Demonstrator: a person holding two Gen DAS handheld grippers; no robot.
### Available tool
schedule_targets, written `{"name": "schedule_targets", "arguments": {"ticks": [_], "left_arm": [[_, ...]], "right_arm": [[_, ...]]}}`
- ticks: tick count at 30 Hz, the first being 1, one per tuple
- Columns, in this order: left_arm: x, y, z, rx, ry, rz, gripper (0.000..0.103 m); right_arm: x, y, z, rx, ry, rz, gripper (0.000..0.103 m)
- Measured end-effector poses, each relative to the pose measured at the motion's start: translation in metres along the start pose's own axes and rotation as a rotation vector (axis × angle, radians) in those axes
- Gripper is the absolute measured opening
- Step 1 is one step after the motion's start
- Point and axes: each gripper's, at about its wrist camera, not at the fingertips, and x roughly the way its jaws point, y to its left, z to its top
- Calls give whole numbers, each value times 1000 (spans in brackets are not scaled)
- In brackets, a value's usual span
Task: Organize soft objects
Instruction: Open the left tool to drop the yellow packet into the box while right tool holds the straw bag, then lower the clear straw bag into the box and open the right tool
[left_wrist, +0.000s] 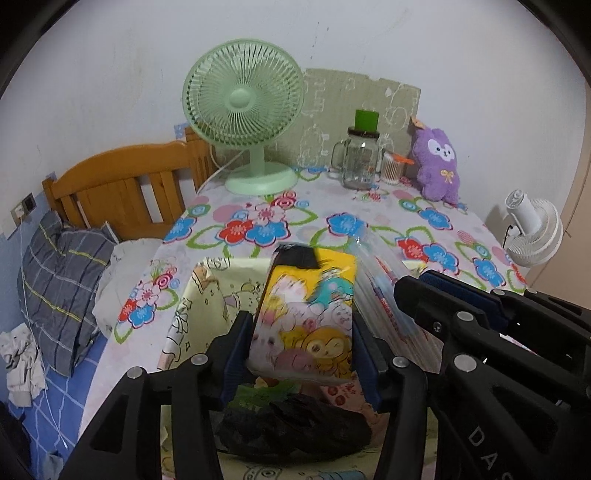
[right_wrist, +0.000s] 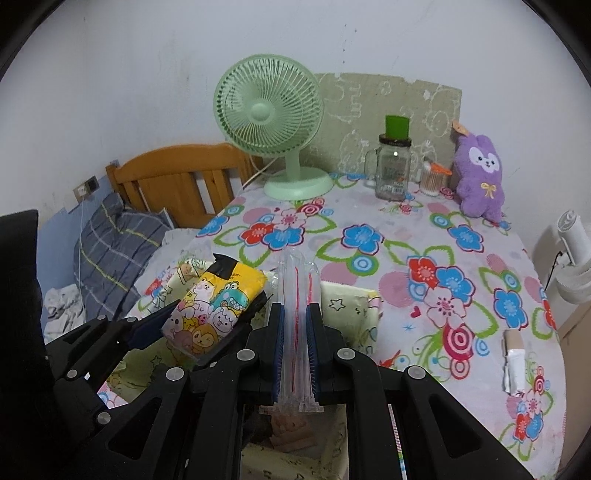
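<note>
Black plastic, a crumpled bag (left_wrist: 295, 424), lay nearest the left camera, down inside a pale yellow cartoon-print fabric bin (left_wrist: 207, 291) at the near edge of the desk (right_wrist: 406, 236). Above it the left tool (left_wrist: 301, 354) held a yellow cartoon-print tissue pack (left_wrist: 310, 314) between its blue pads, the pack tilted with its black-striped end pointing away; the jaws stood at a middling width set by the pack. Just to its right the right tool (right_wrist: 295, 332) was clamped narrow on a clear sleeve of plastic (right_wrist: 297, 314) with a red line down it, standing nearly upright over the same bin. Both items hovered above the bin's opening, not yet inside it. Judged from this, the step in hand was dropping the two soft packs into the bin. The next move would call for lowering each tool past the rim, keeping them from bumping each other, then letting the jaws widen. Far across the flowered cloth stood a green fan (right_wrist: 267, 110), a glass jar (right_wrist: 393, 170) and a purple plush toy (right_wrist: 478, 177), all well apart from the tools; a small white packet (right_wrist: 513, 365) lay at the right.
</note>
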Motion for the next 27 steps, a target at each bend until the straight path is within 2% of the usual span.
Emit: {"name": "schedule_targets", "arguments": {"ticks": [1, 4, 8, 16, 20, 25, 27], "left_arm": [[3, 1, -1, -3, 7, 2, 55], [8, 3, -5, -6, 25, -3, 70], [13, 4, -9, -7, 43, -2, 77], [13, 10, -13, -14, 60, -4, 82], [13, 11, -15, -15, 66, 7, 83], [8, 9, -16, -14, 60, -3, 87], [4, 7, -17, -10, 52, -2, 88]], "right_arm": [[3, 1, -1, -2, 6, 1, 15], [12, 1, -4, -5, 31, 12, 15], [20, 2, -8, -9, 54, 17, 15], [28, 7, -9, -20, 75, 57, 15], [28, 12, -10, -52, 78, 48, 18], [23, 7, -12, -37, 67, 34, 60], [18, 6, -13, -37, 52, 20, 62]]}}
